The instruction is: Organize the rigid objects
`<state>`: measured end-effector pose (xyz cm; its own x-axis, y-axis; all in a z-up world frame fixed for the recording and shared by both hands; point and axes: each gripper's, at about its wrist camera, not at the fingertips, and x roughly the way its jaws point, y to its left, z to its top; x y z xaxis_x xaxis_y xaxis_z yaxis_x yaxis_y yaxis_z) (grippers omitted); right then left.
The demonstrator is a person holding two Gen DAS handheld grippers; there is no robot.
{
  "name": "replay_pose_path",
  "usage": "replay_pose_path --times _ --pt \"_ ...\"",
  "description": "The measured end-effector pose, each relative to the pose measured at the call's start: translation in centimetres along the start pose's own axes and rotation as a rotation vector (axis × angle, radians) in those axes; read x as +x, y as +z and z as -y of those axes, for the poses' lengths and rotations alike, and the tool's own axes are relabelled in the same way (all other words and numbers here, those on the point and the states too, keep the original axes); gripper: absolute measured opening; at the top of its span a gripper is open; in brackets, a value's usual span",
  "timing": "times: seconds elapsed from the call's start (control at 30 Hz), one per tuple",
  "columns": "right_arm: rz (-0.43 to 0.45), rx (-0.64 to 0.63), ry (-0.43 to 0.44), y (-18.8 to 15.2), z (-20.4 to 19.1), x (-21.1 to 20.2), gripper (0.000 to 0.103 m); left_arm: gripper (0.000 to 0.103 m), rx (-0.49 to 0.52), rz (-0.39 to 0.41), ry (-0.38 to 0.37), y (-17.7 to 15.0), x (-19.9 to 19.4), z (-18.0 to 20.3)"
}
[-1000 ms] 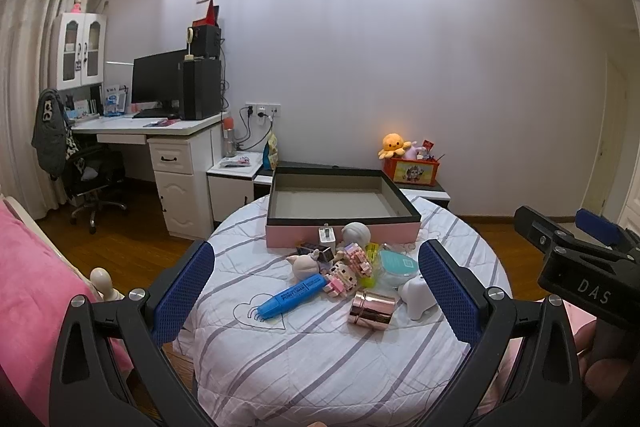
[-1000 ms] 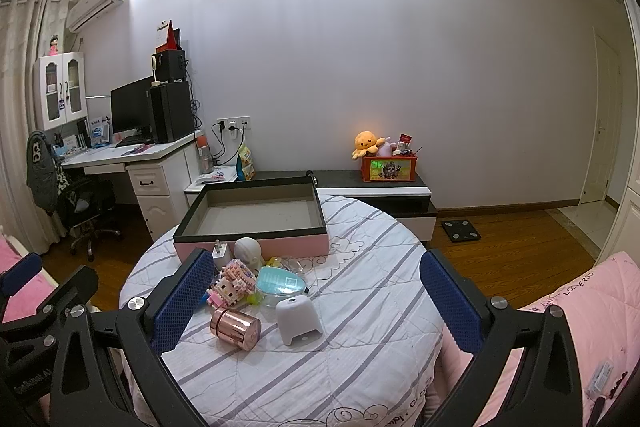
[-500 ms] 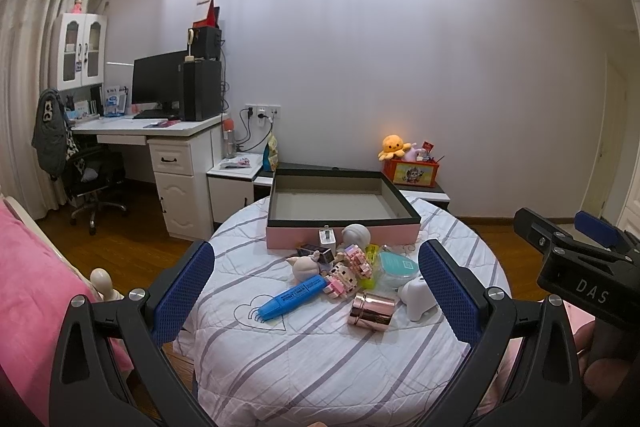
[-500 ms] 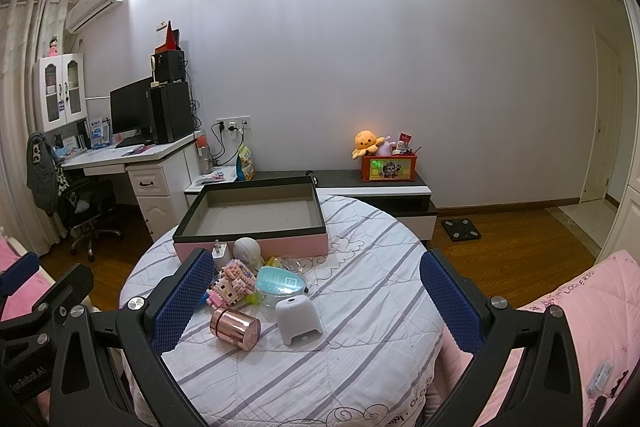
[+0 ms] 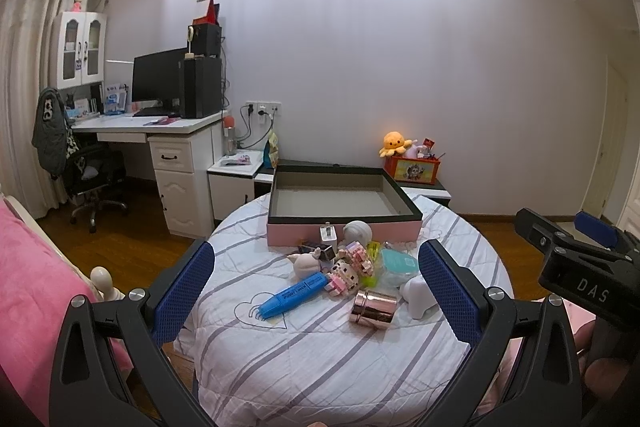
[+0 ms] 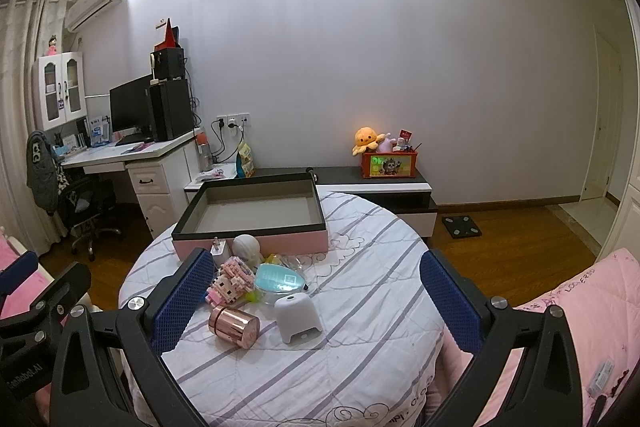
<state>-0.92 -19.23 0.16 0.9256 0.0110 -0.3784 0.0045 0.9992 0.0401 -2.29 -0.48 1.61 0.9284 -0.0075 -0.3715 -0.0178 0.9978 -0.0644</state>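
A pile of small rigid objects lies on the round striped table (image 5: pixel 320 355): a blue marker (image 5: pixel 294 294), a rose-gold can (image 5: pixel 374 309) lying on its side, a white stand (image 5: pixel 418 295), a teal lidded case (image 5: pixel 400 261), pink block figures (image 5: pixel 352 265), a white ball (image 5: pixel 357 231) and a white charger (image 5: pixel 328 234). An empty pink box (image 5: pixel 344 231) with a black rim stands behind them. My left gripper (image 5: pixel 316 291) is open and empty, short of the pile. My right gripper (image 6: pixel 316 301) is open and empty; the can (image 6: pixel 234 326) and stand (image 6: pixel 298 317) lie ahead of it.
A pink bed (image 5: pixel 28 291) lies to the left and pink bedding (image 6: pixel 580 315) to the right. A white desk (image 5: pixel 168 155) with a monitor, a chair (image 5: pixel 88 179) and a low cabinet (image 6: pixel 384 187) with a toy box stand along the far wall.
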Motion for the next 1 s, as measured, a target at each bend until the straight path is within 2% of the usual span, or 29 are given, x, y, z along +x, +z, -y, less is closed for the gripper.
replay_pose_path --times 0.47,0.8,1.0 --pt "-0.062 -0.015 0.017 -0.5 -0.4 2.8 0.103 0.103 -0.023 -0.02 0.024 -0.6 2.0 -1.8" --pt "-0.202 -0.025 0.019 -2.5 -0.1 7.6 0.103 0.103 -0.053 -0.143 0.042 -3.1 6.9 -3.5" --pt "-0.271 -0.02 0.021 -3.5 0.3 10.0 0.103 0.103 -0.012 -0.197 0.041 -4.4 9.6 -3.3"
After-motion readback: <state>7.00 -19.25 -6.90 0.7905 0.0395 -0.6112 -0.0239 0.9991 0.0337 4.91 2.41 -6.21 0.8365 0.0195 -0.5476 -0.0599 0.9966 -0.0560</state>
